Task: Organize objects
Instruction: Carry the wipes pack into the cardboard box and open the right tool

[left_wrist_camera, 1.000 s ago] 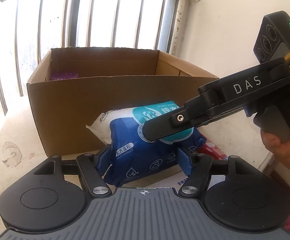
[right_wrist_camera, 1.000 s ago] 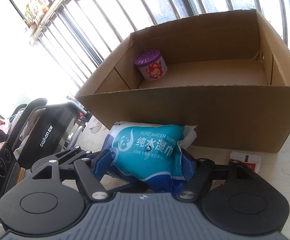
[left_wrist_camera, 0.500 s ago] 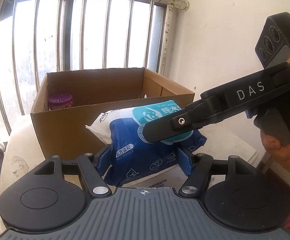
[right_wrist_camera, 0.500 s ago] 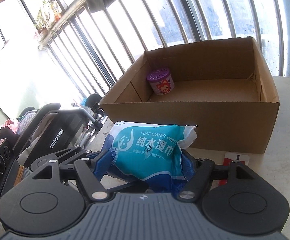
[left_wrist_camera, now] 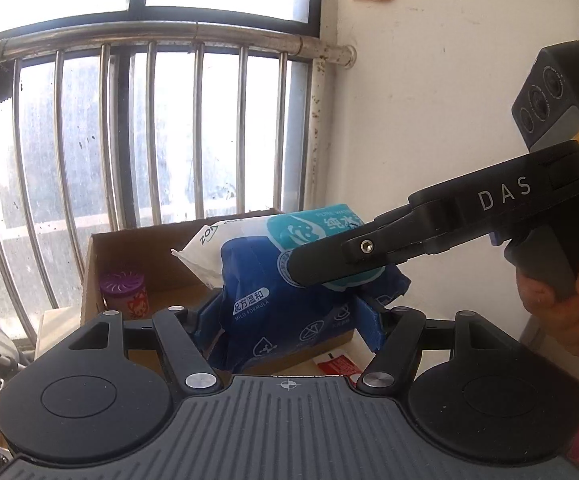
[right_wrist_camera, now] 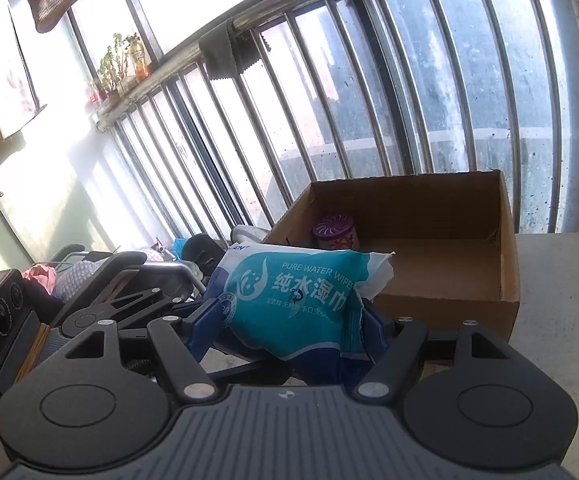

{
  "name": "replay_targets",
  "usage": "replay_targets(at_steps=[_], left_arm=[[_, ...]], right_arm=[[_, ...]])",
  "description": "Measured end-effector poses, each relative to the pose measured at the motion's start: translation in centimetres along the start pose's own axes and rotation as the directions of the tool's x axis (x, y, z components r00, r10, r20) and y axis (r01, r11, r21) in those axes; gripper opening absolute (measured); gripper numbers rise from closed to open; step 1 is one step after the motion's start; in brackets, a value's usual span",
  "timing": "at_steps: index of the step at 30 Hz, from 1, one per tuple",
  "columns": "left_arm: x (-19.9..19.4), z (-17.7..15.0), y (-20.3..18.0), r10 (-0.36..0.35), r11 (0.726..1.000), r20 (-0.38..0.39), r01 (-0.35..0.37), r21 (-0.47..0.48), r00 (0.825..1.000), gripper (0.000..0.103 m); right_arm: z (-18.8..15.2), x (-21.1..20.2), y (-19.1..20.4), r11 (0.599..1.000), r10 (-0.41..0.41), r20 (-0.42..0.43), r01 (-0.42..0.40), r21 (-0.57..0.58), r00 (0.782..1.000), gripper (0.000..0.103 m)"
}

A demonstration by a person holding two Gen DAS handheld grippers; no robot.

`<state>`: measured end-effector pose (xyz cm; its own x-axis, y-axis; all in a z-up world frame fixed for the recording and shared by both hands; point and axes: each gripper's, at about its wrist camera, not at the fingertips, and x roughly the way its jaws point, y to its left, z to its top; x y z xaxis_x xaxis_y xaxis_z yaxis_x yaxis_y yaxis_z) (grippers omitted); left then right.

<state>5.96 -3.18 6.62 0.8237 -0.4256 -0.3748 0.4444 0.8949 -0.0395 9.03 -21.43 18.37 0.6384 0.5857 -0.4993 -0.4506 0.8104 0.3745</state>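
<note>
Gripping one pack of wet wipes (left_wrist_camera: 289, 288) between them, both handheld grippers are holding it in the air in front of a cardboard box (right_wrist_camera: 449, 264). In the left wrist view, the left gripper (left_wrist_camera: 285, 320) is pressing its blue pads (left_wrist_camera: 373, 328) against the pack's near end, jaws roughly half open around the soft blue wrapper. The right gripper (left_wrist_camera: 321, 264) is reaching in from the right of that view, a person's hand (left_wrist_camera: 561, 304) wrapped around its handle, and is clamping the pack's teal upper face. From the right wrist view, the right gripper (right_wrist_camera: 285, 332) is likewise squeezing the pack (right_wrist_camera: 293, 300) at a partly open width (the left gripper (right_wrist_camera: 137, 304) is showing at lower left). The pack's long axis is running roughly level, crosswise to the right gripper, with its crimped white end (right_wrist_camera: 377, 276) pointing toward the box. Beyond it, the box is sitting open-topped on a pale table (right_wrist_camera: 557, 280), with a purple-lidded container (right_wrist_camera: 335, 232) standing upright in its far left corner. A small red and white packet (left_wrist_camera: 335, 362) is lying on the table beneath the pack. Metal window bars (right_wrist_camera: 369, 100) are rising behind the box.
</note>
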Motion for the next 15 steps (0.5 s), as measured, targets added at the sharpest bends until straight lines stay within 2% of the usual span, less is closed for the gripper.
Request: replay_targets(at_steps=[2,4,6,9,12,15], left_arm=[[1.3,1.0,0.6,0.013,0.999,-0.004,-0.012,0.037,1.000,0.067],[1.6,1.7,0.9,0.032,0.998,0.010,-0.032,0.045,0.999,0.067],[2.5,2.4,1.5,0.038,0.999,-0.007,-0.037,0.031,0.999,0.067],[4.3,2.8,2.6,0.035,0.999,-0.051,-0.035,-0.004,0.998,0.067],[6.1,2.9,3.8,0.048,0.999,-0.099,-0.048,-0.001,0.994,0.067],[8.1,2.8,5.4,0.019,1.000,-0.146,-0.021,-0.010,0.989,0.067]], right_arm=[[1.1,0.3,-0.2,1.000,0.002,0.006,-0.002,0.011,1.000,0.076],[2.4,0.9,-1.1,0.998,0.017,0.016,-0.018,0.055,1.000,0.076],[3.5,1.7,-1.8,0.996,0.023,0.023,-0.025,0.082,0.999,0.076],[4.8,3.7,-2.3,0.996,-0.002,0.004,0.001,0.088,1.000,0.076],[5.6,6.1,-3.2,0.995,-0.016,-0.019,0.017,0.096,1.000,0.076],[6.4,8.5,-5.0,0.988,-0.009,-0.056,0.018,0.154,0.998,0.076]])
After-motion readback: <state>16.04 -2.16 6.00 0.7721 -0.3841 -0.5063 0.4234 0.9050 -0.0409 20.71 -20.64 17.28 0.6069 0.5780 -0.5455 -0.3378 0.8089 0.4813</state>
